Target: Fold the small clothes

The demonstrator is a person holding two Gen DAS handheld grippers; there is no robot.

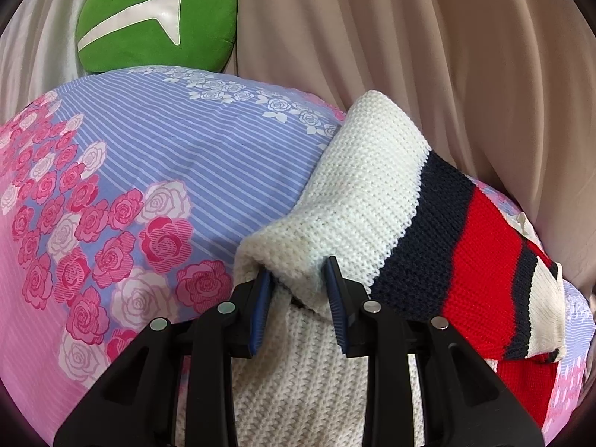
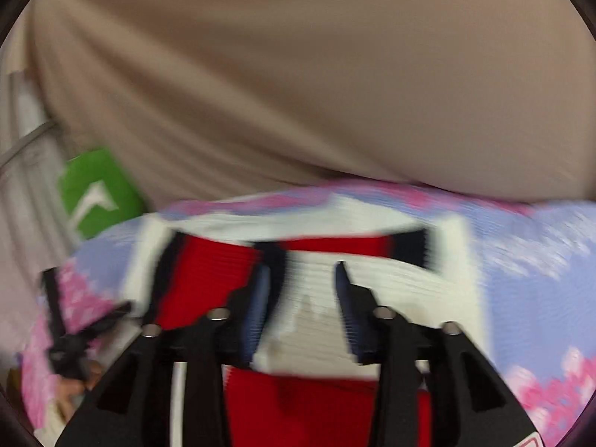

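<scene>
A knitted sweater (image 1: 372,193), cream with navy and red stripes, lies on a floral bedcover (image 1: 149,156). My left gripper (image 1: 298,268) is shut on a rolled fold of its cream part, the blue pads pressing into the knit from both sides. One striped sleeve lies folded across to the right. In the blurred right wrist view the sweater (image 2: 372,287) lies spread below my right gripper (image 2: 303,268). That gripper's jaws stand apart with nothing gripped between them. Its fingertips hover over the cream and red bands.
A green cushion (image 1: 156,18) with a white arrow mark rests at the bed's far edge. Beige curtain folds (image 1: 409,37) hang behind the bed. The lilac and pink cover stretches left of the sweater. A blurred black gripper frame (image 2: 70,335) shows at the right view's lower left.
</scene>
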